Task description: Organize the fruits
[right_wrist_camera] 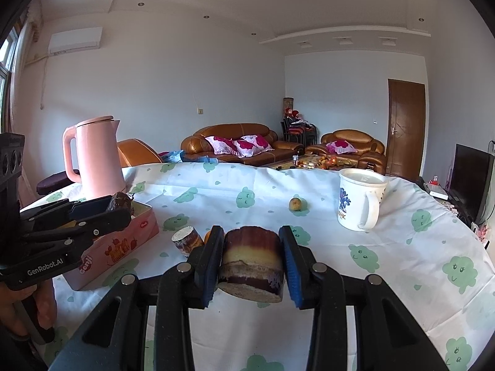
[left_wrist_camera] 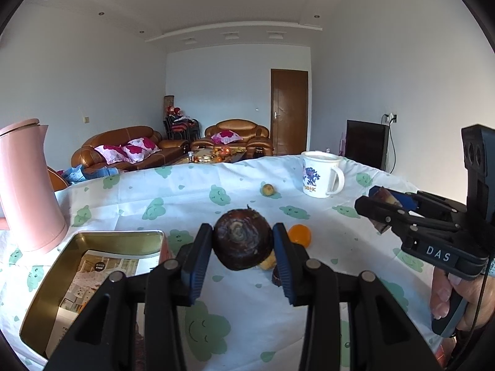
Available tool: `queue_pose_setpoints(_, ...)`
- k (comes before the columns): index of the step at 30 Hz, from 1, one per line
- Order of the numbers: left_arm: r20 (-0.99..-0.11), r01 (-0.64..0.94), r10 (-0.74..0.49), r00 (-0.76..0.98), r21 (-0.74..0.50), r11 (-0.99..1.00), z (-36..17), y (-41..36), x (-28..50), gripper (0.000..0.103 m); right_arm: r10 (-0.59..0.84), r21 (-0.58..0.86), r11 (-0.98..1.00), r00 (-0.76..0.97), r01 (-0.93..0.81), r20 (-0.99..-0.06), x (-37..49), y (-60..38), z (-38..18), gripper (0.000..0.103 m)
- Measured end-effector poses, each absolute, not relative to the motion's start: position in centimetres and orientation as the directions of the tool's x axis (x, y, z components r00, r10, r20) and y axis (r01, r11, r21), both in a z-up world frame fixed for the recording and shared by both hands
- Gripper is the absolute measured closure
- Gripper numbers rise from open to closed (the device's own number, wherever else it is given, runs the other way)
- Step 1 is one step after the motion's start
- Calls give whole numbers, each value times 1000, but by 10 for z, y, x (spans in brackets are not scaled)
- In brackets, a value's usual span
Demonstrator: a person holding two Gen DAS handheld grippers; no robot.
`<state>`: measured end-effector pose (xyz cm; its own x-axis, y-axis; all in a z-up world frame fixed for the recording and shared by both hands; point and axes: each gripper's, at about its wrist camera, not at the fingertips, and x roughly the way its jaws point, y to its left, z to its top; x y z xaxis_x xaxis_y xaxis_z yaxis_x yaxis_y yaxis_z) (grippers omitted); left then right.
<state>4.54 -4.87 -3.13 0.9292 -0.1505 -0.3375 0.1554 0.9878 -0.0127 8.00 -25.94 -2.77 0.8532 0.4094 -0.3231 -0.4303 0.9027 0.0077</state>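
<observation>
Since both jaws are full, left gripper clamped on a round dark fruit, right gripper on a cut sugarcane piece, the open tin lies left, nearer the left hand.

Table's got a thin printed cloth over it, matt and a bit creased. The tin is shiny gold metal inside with paper lying in it, pink glossy paint outside. Kettle looks like smooth matt pink plastic, mug glossy. Both claws are matt black plastic with ribbed blue pads. Sugarcane chunk has a waxy dark rind and rough, fibrous cut ends.
</observation>
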Motion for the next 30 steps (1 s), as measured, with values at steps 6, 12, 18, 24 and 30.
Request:
queue_pose_setpoints(6,-316,144,-138,939,-5,990,-30,-49,41,61,414,4,901,858,-433,-306,77,-260,-27,64)
queue_pose_setpoints(12,-299,139,-131,945,6,990,-28,-49,38,61,417,2,900,860,-436,-294,75,-260,-26,64)
queue_pose_setpoints(18,-296,136,-128,947,6,991,-28,-49,36,61,418,-5,899,861,-438,-290,73,-260,-26,64)
queue_pose_setpoints(24,-296,137,-130,946,3,991,-28,-49,36,62,419,-10,898,860,-441,-293,73,-259,-26,64)
queue_pose_setpoints(30,-310,131,-126,942,-5,991,-28,-45,35,62,421,-22,893,851,-450,-314,76,-254,-26,64)
